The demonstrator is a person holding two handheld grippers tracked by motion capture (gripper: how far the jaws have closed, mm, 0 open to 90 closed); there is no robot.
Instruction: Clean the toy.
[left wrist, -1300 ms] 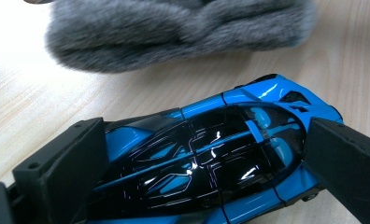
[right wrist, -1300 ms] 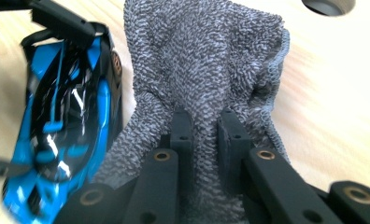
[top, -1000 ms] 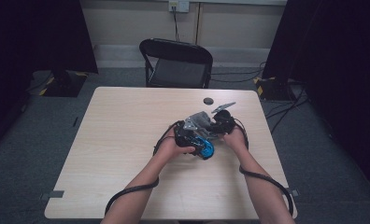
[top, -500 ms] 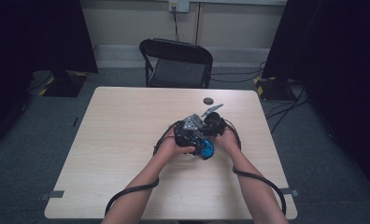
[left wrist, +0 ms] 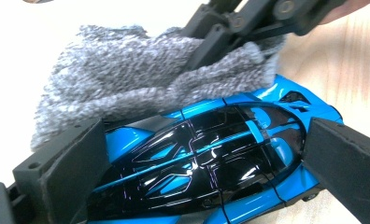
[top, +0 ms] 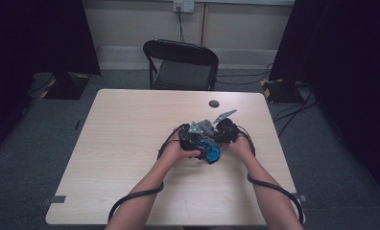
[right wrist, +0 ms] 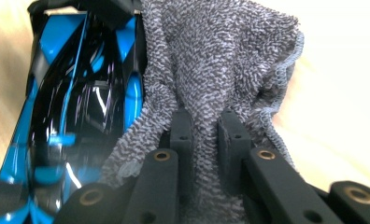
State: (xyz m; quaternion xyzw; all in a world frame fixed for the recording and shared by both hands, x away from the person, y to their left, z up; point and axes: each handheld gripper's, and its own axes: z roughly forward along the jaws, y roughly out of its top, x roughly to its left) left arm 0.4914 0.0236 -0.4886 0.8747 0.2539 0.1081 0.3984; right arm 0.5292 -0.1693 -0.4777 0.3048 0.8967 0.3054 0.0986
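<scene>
A glossy blue and black toy car (left wrist: 206,158) sits crosswise between the jaws of my left gripper (left wrist: 206,164), and both pads press on its ends. A grey terry cloth (left wrist: 127,79) lies over the car's far side. My right gripper (right wrist: 205,135) is shut on a fold of that cloth (right wrist: 220,56), which rests against the car (right wrist: 75,107). In the high view both hands meet just right of the table's middle, left gripper (top: 190,140) and right gripper (top: 225,130) close together above the car (top: 211,152).
The pale wooden table (top: 130,124) carries a small dark round object (top: 214,103) near its far edge. A black folding chair (top: 181,62) stands behind the table. Cables trail from both grippers toward the near edge.
My right gripper has shifted slightly with the cloth across the car. The left hand and the car have stayed in place.
</scene>
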